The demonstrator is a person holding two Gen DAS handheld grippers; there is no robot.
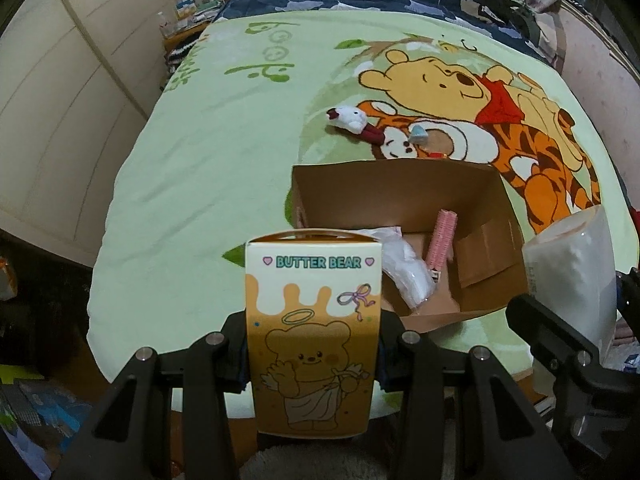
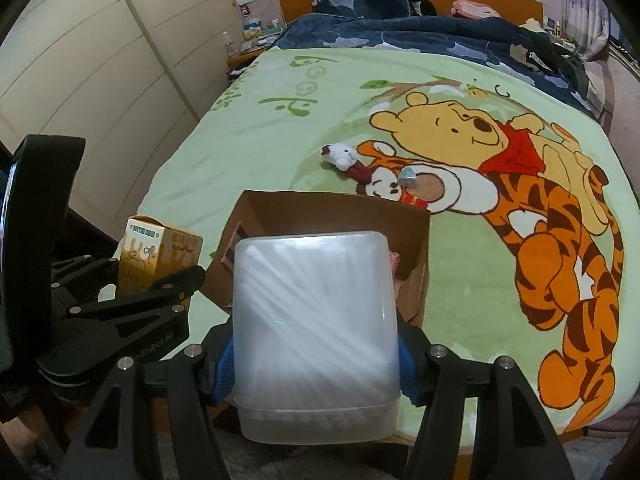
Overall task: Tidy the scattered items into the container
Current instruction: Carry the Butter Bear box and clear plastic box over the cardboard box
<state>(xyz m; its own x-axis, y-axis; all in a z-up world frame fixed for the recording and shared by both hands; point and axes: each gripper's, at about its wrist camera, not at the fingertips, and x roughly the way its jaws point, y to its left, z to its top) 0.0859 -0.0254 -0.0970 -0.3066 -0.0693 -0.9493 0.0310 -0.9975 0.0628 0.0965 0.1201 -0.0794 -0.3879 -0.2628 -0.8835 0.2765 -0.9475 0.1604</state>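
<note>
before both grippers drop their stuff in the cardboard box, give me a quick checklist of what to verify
1. Left gripper has a firm hold on the orange and white Butter Bear carton: ok, clamped on both sides.
2. Right gripper has a hold on the translucent plastic tub of cotton swabs: ok, blue pads press its sides.
3. Open brown cardboard box has free room: ok, only a pink comb-like item and a white plastic bag lie inside.
4. Both loads are above the opening: cannot tell.
5. Grippers clear of each other: ok, apart in both views.
6. Items left on the green cartoon blanket: not ok, the white plush toy and small grey-blue item lie beyond the box.
</note>
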